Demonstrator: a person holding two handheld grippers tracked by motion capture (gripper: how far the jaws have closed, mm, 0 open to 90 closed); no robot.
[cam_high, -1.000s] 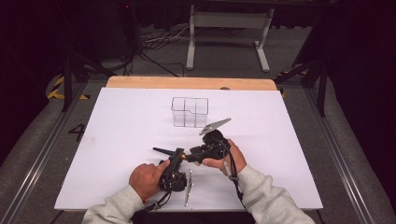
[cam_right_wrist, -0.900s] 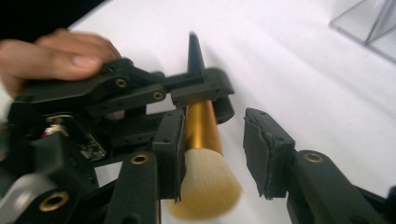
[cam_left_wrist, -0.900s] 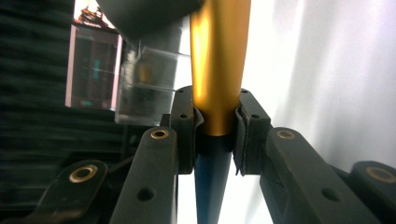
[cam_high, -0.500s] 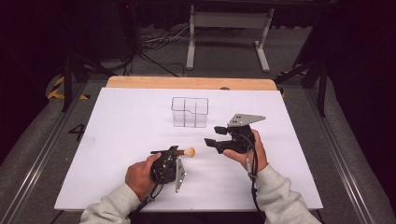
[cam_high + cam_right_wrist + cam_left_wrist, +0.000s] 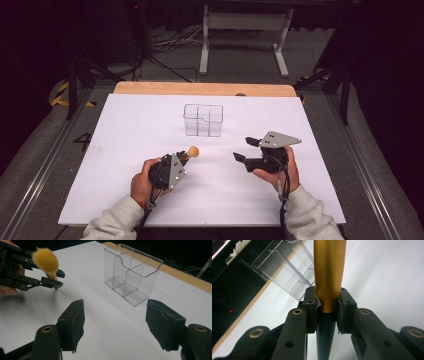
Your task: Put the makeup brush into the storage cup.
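A dark room with cables and a metal stand on the grey floor is seen behind a counter (image 5: 125, 150) covered by a white sheet, with a strip of bare wood along its far edge.

Toward the near edge, left of the middle, the left gripper (image 5: 184, 158) is held in the person's left hand (image 5: 142, 181). Its jaws are closed tight on a makeup brush (image 5: 191, 152): in the left gripper view the pads are pressed against both sides of the gold ferrule where it meets the dark handle (image 5: 325, 340), which runs down between the jaws. The yellow-orange bristle head (image 5: 45, 260) is seen sticking out beyond the jaw tips, raised above the sheet and pointed toward the far right corner of the counter.

Farther back, near the middle of the counter and closer to its far edge, a clear plastic organizer (image 5: 203, 120) is stood upright on the sheet. It is divided into compartments by inner walls, and nothing is seen inside it. It is well apart from both grippers.

Toward the near right, the right gripper (image 5: 246, 149) is held in the person's right hand (image 5: 280, 170), its grey plate on top. Its jaws are spread wide with nothing between them, and they are aimed leftward toward the brush and the organizer.
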